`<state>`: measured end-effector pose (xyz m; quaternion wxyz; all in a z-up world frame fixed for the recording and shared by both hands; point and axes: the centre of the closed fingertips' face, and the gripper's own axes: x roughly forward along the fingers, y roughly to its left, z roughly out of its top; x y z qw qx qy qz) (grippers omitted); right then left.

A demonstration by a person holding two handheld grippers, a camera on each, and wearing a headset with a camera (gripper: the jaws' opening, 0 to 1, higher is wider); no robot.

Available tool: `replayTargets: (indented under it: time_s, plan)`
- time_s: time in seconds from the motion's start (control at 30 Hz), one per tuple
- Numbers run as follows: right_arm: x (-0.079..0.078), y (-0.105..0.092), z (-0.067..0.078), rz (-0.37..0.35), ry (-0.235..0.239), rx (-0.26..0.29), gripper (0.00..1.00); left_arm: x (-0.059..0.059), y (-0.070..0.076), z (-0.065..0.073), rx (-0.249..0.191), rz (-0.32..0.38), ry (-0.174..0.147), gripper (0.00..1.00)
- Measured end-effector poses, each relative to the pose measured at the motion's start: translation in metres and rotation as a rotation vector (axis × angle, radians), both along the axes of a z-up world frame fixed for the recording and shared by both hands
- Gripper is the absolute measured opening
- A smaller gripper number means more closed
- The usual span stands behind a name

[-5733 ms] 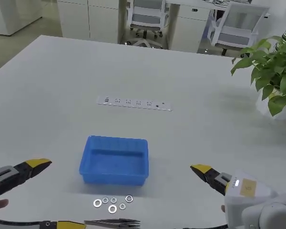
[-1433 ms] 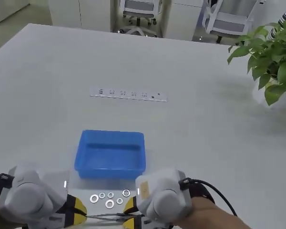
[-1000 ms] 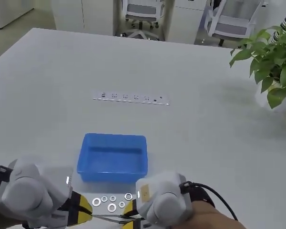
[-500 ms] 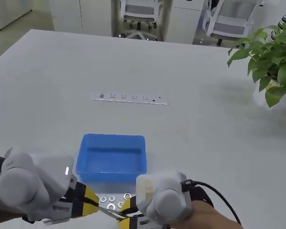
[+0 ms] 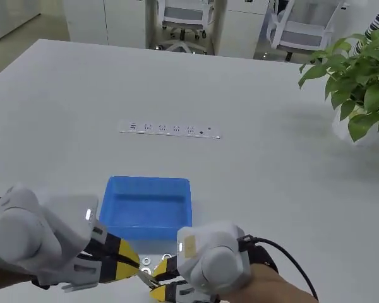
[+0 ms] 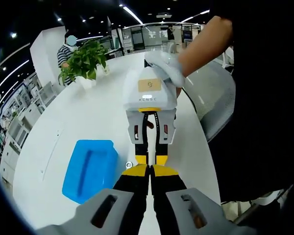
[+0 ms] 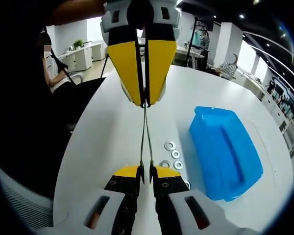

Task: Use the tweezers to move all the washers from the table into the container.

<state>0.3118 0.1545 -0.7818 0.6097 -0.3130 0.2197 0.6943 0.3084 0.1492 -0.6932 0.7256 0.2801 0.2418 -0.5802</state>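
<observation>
Thin metal tweezers [image 7: 146,134] hang in the air between my two grippers. My right gripper [image 7: 146,172] is shut on one end and my left gripper [image 7: 145,101] on the other, tip to tip. From the head view the left gripper [image 5: 138,268] and right gripper [image 5: 158,273] meet just in front of the blue container [image 5: 148,205]. Several washers [image 7: 172,155] lie on the white table beside the container [image 7: 225,152], below the tweezers. In the left gripper view my left gripper [image 6: 149,169] faces the right gripper [image 6: 150,157], with one washer [image 6: 129,165] and the container [image 6: 88,169] to the left.
A white power strip [image 5: 169,129] lies on the table beyond the container. A potted plant [image 5: 360,76] stands at the far right. Office chairs [image 5: 183,16] line the far edge. The table's near edge runs close under my hands.
The grippers, once apart and open with the tweezers flat on the table, have closed on the tweezers' ends. Over the last second they have raised them off the table.
</observation>
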Motion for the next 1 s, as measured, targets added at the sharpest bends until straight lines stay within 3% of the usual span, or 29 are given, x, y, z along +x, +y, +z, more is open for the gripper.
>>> replayTargets:
  time_s: [0.6,1.0]
  plan:
    - [-0.008,0.002,-0.001,-0.025,0.033,0.03,0.12,-0.003,-0.018,0.0,-0.09,-0.013,0.028,0.05]
    - [-0.005,0.0,0.003,-0.044,0.026,0.044,0.15,-0.002,-0.026,0.003,-0.118,-0.008,0.033,0.05]
